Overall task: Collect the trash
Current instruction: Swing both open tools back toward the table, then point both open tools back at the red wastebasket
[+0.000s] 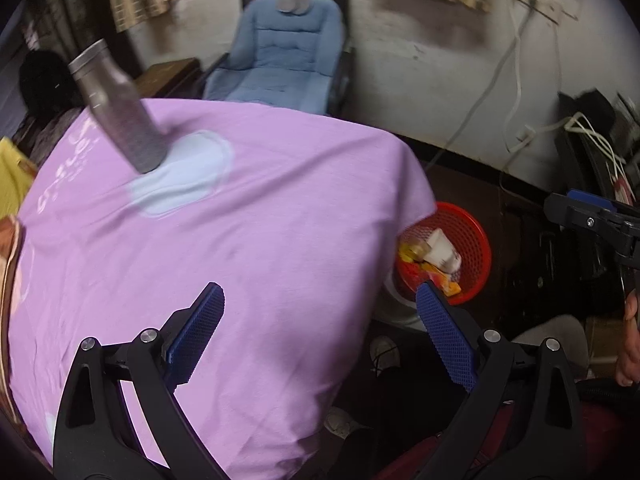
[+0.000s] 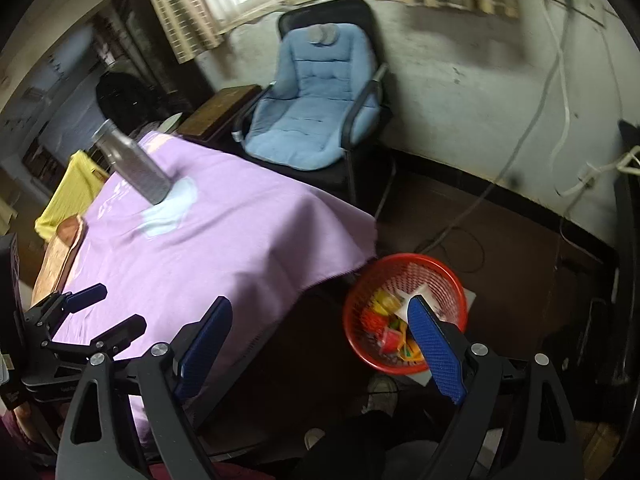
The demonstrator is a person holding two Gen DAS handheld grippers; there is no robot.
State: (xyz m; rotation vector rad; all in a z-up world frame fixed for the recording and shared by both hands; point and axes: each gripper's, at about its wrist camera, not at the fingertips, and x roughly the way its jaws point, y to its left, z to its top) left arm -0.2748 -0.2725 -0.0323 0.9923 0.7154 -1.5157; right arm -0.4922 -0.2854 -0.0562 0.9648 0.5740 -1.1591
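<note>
several pieces of trash [image 2: 390, 320] already lie in the red basket [image 2: 360, 344] on the floor, just beside the corner of the counter [image 1: 240, 240]: a white paper cup [image 1: 442, 250] and some yellow, orange and red wrappers. by the look of it, most of the collecting is done. the pink cloth over the counter shows no loose litter in either view; only a metal bottle [image 1: 116, 120] stands on it near the far side, on a pale blue patch, and i would not count that as trash. whether anything remains outside the views cannot be told.

both tools are empty. the left tool [image 1: 320, 320] hangs over the near edge of the counter, tipped steeply downward, its blue pads spread wide with nothing between them; one pad sits over the cloth and the other lines up with the basket's rim. the right tool [image 2: 320, 344] is to its right, also pointing down, jaws spread wide and bare, one pad over the counter's edge and the other over the basket. part of a hand [image 1: 630, 344] shows at the right edge of the left view.
</note>
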